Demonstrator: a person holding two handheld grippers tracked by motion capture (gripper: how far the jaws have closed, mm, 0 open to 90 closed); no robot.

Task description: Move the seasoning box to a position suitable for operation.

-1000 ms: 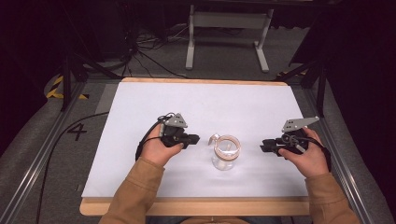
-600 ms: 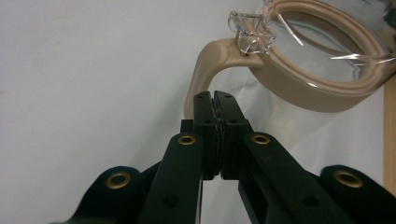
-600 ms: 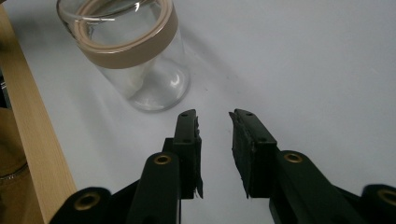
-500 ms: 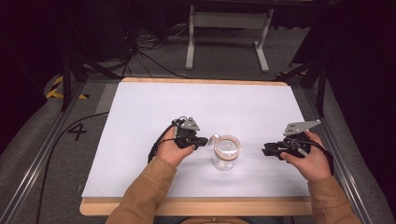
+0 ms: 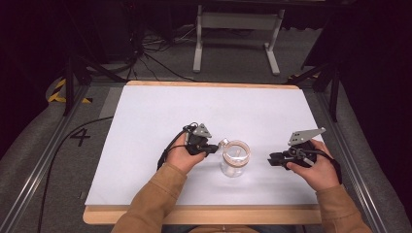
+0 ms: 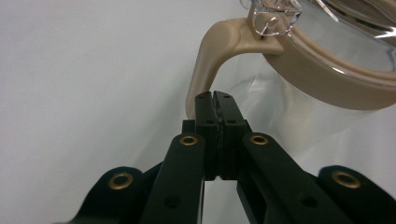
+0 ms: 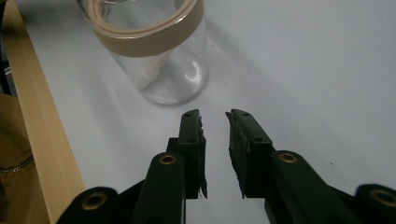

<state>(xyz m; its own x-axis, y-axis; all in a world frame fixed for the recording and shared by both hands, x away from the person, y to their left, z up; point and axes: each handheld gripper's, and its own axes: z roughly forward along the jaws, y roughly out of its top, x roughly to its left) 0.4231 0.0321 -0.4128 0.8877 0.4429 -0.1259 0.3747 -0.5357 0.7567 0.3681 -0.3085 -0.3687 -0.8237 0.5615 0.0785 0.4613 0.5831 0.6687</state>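
**Barely begun: left claw pinched shut at the jar's handle**

So far only the approach looks done. The clear jar (image 5: 234, 160) stands upright on the white surface (image 5: 145, 111), between the 2 hands, with its tan rim band and clear lid (image 6: 345, 28) on top. The left claw (image 6: 215, 100) is clenched, jaws together right at the tan handle (image 6: 210, 60); whether it pinches the handle I cannot tell. The right claw (image 7: 214, 122) is released, jaws apart, near the jar's base but not touching. Opening or moving the jar appears still ahead. Nothing is visible inside the jar.
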